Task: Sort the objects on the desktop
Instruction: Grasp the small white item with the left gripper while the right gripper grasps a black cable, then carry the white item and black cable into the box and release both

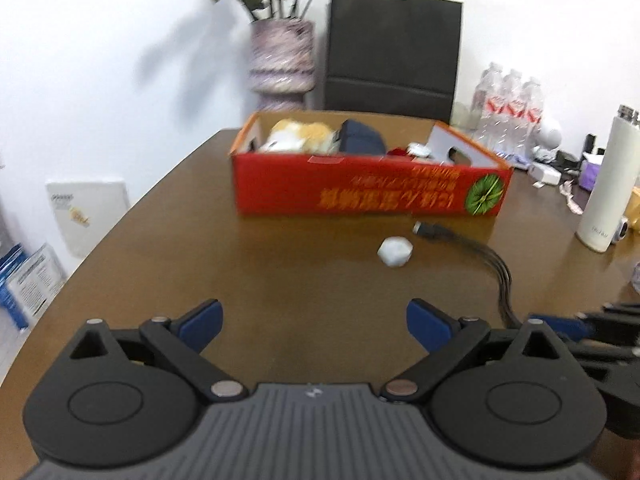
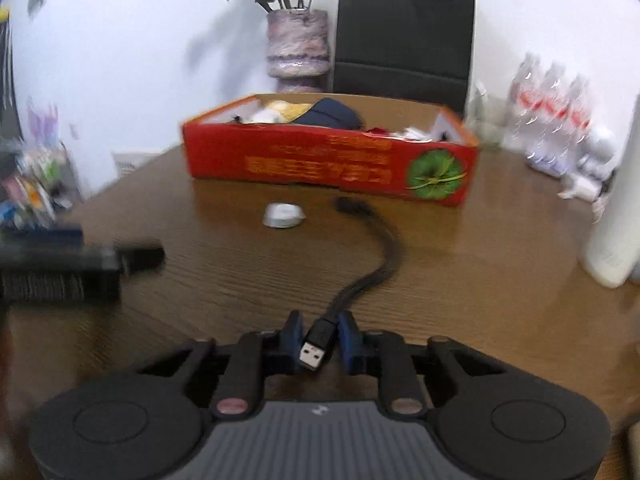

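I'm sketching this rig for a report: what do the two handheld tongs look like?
Both look identical. The left tongs and right tongs have blue pads on black linkage arms, silver and copper-coloured pivot pins, two round black discs, and a grey ribbed body with a small white logo. No sleeves or rig cables show.

An office or meeting room is suggested. A long brown wooden table (image 1: pixel 160 248) is seen under the tool, backed ahead by a plain white wall. Far ahead a black paper bag (image 2: pixel 406 36) and a vase of dried flowers (image 2: pixel 298 46) are stood; shrink-wrapped water bottles (image 1: pixel 508 100) are kept ahead to the right.
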Tool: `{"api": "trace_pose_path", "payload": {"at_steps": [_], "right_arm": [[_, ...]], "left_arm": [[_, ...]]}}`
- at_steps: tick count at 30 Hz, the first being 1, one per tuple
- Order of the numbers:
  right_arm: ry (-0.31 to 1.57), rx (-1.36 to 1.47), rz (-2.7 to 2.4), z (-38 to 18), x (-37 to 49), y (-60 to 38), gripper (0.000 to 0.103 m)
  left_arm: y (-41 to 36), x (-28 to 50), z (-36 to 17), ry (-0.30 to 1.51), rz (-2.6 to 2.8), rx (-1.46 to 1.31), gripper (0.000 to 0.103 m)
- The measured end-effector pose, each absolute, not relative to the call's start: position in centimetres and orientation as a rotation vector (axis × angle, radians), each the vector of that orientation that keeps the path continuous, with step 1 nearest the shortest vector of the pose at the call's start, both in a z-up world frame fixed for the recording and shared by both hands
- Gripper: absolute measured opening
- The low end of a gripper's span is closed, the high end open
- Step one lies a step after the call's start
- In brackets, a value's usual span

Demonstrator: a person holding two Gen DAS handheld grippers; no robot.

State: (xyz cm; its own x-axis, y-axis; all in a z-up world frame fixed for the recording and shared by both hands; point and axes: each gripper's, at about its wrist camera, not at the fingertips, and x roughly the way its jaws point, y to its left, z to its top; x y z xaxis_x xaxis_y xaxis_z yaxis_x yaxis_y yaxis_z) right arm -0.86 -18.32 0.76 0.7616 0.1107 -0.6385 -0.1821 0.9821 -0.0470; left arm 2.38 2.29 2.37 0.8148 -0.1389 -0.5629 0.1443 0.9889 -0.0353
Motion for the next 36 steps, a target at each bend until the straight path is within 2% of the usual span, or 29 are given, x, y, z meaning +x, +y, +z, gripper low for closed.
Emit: {"api": "trace_pose_path", "payload": {"at_steps": [5, 6, 7, 8, 9, 10, 14, 15, 16, 17, 23, 24, 25, 27, 33, 36], "right_arm": [[0.690, -0.087, 0.109, 0.6, 0.0, -21.6, 0.015], [0.687, -0.098, 0.083, 0.6, 0.2, -21.8, 0.023], [0.687, -0.102, 0.071, 0.6, 0.7, -21.8, 0.036], [0.681, -0.102, 0.074, 0.8, 1.2, -21.9, 0.041], [0.667, -0.098, 0.087, 0.9, 1.7, -21.9, 0.047], [0.652, -0.097, 0.101, 0.9, 2.5, -21.9, 0.048], [0.669, -0.091, 0.172, 0.6, 7.0, -21.3, 0.048], [0.674, -0.095, 0.192, 0.6, 8.2, -21.1, 0.048], [0.679, -0.107, 0.214, 0.5, 9.3, -20.9, 0.048], [0.687, -0.116, 0.230, 0.4, 10.1, -20.5, 0.048], [0.692, -0.084, 0.337, 0.0, 13.2, -19.9, 0.051], [0.687, -0.093, 0.339, 0.0, 13.2, -19.7, 0.048], [0.691, -0.096, 0.347, 0.1, 13.1, -19.6, 0.031], [0.727, -0.115, 0.351, 0.6, 12.7, -19.0, 0.014], [0.709, -0.045, 0.265, 1.3, 9.3, -19.6, 0.004], [0.644, 0.035, 0.245, 2.4, 6.9, -20.9, 0.004]], "left_arm": [[-0.3, 6.3, 1.7, 0.611, -0.280, 0.036, 0.098], [-0.8, 7.1, 1.5, 0.623, -0.296, 0.033, 0.095], [-1.2, 8.0, 1.3, 0.637, -0.314, 0.024, 0.090], [-1.6, 8.8, 1.1, 0.646, -0.325, 0.012, 0.088], [-1.8, 9.7, 0.9, 0.660, -0.336, -0.002, 0.081], [-2.0, 10.5, 0.7, 0.682, -0.341, -0.013, 0.072], [-2.4, 12.6, 0.0, 0.717, -0.355, -0.052, 0.067], [-2.5, 12.8, 0.0, 0.714, -0.359, -0.058, 0.060], [-2.6, 12.8, -0.1, 0.707, -0.365, -0.053, 0.041], [-2.7, 12.7, -0.3, 0.703, -0.371, -0.041, 0.029], [-2.0, 11.8, -0.3, 0.695, -0.378, -0.067, 0.028], [-1.9, 11.5, -0.3, 0.695, -0.374, -0.072, 0.027], [-1.8, 11.3, -0.1, 0.692, -0.372, -0.078, 0.026], [-1.5, 10.5, 0.2, 0.685, -0.368, -0.091, 0.026], [-0.8, 7.8, 2.0, 0.637, -0.365, -0.105, 0.026], [-0.7, 6.3, 3.0, 0.613, -0.371, -0.105, 0.026]]}}
